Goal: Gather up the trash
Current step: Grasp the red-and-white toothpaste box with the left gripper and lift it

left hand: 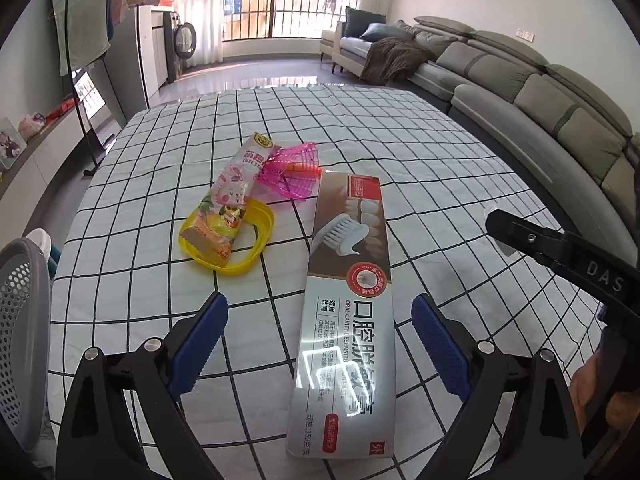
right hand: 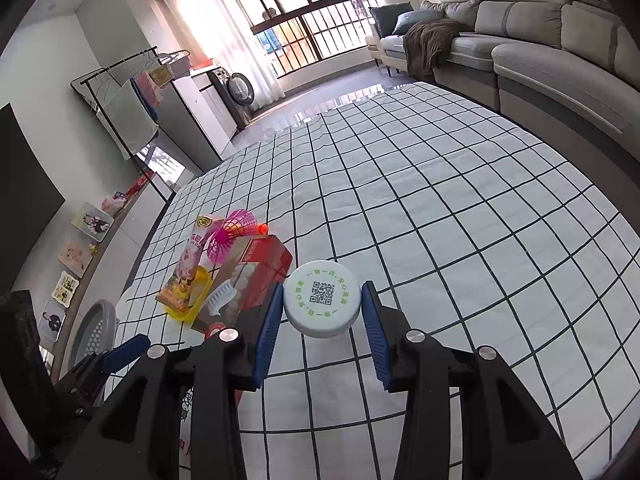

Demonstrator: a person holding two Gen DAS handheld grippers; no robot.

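The left gripper gapes wide, angled down over the toothpaste box, which lies flat on the checked tablecloth between its fingers, untouched. The right gripper pinches a round white lid between its blue pads, lifted beside the box. A grey perforated basket waits left.

Glossy cardboard toothpaste box catches window glare on a matt checked cloth; beside it, a shiny yellow plastic lid, pink plastic mesh and a smooth white cap.
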